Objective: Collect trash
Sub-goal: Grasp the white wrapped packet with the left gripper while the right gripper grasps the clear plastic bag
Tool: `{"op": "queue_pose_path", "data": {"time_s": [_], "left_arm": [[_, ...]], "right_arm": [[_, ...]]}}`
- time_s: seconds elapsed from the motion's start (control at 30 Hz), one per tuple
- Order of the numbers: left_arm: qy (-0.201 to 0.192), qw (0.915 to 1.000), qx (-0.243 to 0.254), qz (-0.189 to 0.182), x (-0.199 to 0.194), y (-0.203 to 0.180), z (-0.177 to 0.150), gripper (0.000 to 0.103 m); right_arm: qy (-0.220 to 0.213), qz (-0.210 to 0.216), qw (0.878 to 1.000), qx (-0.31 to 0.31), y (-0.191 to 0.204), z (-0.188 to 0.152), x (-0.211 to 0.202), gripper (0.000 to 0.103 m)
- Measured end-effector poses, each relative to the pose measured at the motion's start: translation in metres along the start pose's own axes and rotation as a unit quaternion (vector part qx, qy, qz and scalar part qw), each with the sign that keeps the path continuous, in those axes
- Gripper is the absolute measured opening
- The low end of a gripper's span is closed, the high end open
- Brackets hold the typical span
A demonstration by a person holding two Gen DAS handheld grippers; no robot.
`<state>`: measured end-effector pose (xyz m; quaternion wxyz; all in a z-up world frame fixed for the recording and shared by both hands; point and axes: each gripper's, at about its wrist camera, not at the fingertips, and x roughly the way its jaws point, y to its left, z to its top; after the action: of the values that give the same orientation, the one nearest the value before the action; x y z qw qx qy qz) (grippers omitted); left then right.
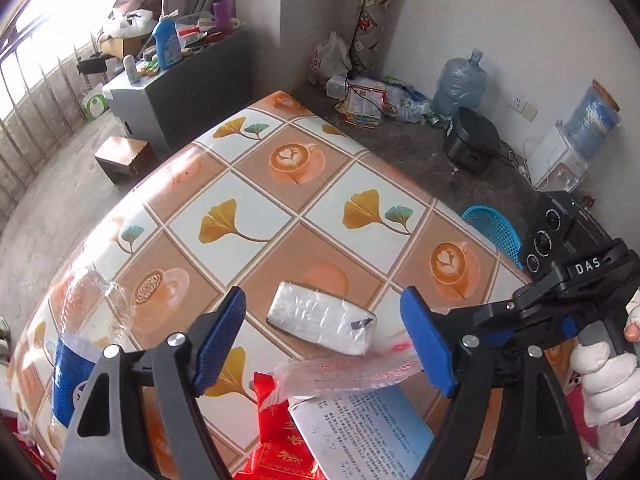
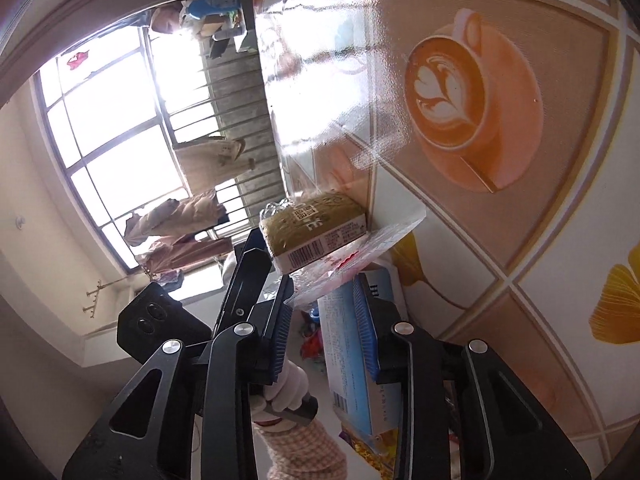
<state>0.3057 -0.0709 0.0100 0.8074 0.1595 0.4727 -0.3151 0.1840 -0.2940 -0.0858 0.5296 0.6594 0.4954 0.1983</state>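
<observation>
The left gripper is seen with jaws spread wide, nothing held, above the tiled-pattern oilcloth surface. A white plastic-wrapped rectangular block lies on the surface between its fingers. The right gripper has jaws partly apart around a crinkled clear plastic wrapper with red print; whether it is gripped cannot be told. A blue-and-white printed carton lies just beside.

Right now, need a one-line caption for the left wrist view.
Open left gripper hovering over white wrapped packet on patterned tablecloth.
</observation>
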Motion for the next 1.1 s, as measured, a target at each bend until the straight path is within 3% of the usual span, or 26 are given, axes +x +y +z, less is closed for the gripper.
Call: {"op": "queue_pose_path", "data": {"time_s": [0.13, 0.27, 0.4, 0.5, 0.53, 0.67, 1.1], "left_arm": [[0.010, 0.9984, 0.049, 0.028, 0.011, -0.006, 0.000, 0.078], [0.023, 0.9982, 0.048, 0.026, 0.018, -0.003, -0.002, 0.076], [0.030, 0.9991, 0.028, 0.009, 0.019, 0.002, -0.002, 0.059], [0.030, 0.9992, 0.024, 0.012, 0.014, 0.002, -0.002, 0.053], [0.027, 0.9991, 0.027, 0.019, 0.012, 0.001, -0.002, 0.052], [0.012, 0.9995, 0.019, 0.021, -0.007, 0.000, 0.000, 0.051], [-0.069, 0.9971, -0.016, 0.026, -0.093, -0.019, 0.027, 0.051]], "right_arm": [[-0.001, 0.008, 1.000, 0.003, -0.001, 0.000, 0.002, 0.028], [-0.001, 0.017, 1.000, 0.004, -0.004, -0.001, 0.002, 0.028], [0.001, 0.026, 1.000, 0.008, -0.008, -0.003, -0.001, 0.027], [0.005, 0.035, 0.999, 0.012, -0.006, -0.003, 0.000, 0.017], [0.006, 0.036, 0.999, 0.014, -0.007, -0.003, -0.001, 0.010], [0.009, 0.058, 0.998, 0.020, -0.009, -0.006, -0.005, 0.006], [-0.014, 0.121, 0.992, -0.012, 0.007, -0.013, -0.045, 0.003]]}}
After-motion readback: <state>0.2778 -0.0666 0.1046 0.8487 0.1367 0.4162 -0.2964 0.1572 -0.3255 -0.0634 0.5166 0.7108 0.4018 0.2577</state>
